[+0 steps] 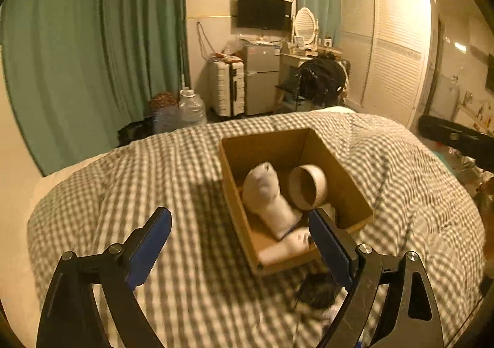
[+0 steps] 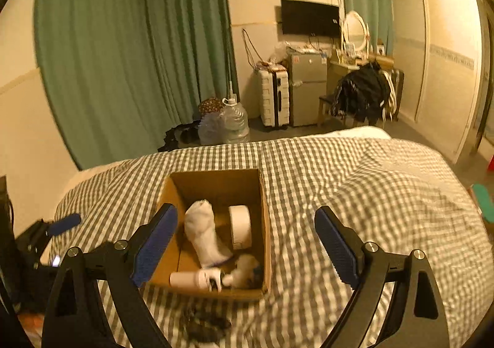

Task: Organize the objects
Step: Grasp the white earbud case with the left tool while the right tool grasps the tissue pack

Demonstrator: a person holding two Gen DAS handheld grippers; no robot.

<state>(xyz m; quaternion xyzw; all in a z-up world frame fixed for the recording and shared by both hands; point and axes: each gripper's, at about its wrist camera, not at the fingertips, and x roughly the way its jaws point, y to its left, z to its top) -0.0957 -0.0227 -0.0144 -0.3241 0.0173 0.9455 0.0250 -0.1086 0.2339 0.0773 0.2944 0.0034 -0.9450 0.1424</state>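
An open cardboard box (image 1: 339, 169) (image 2: 216, 190) sits on the checked bed cover. Inside it lie a white sock (image 1: 265, 193) (image 2: 203, 230), a roll of tape (image 1: 308, 187) (image 2: 240, 227) and a white bottle (image 1: 284, 247) (image 2: 191, 279). A small pale fluffy item (image 2: 245, 267) rests in the near corner. A dark crumpled object (image 1: 318, 289) (image 2: 207, 324) lies on the cover just in front of the box. My left gripper (image 1: 239, 215) is open, left of and above the box's near end. My right gripper (image 2: 247, 210) is open above the box, holding nothing.
The checked cover (image 2: 355, 193) spreads wide to the right of the box. Beyond the bed's far edge stand water jugs (image 2: 234, 122), a white suitcase (image 2: 274, 98), a small fridge (image 2: 308, 88) and a chair with dark clothes (image 2: 361, 94). Green curtains (image 2: 123, 54) hang at the left.
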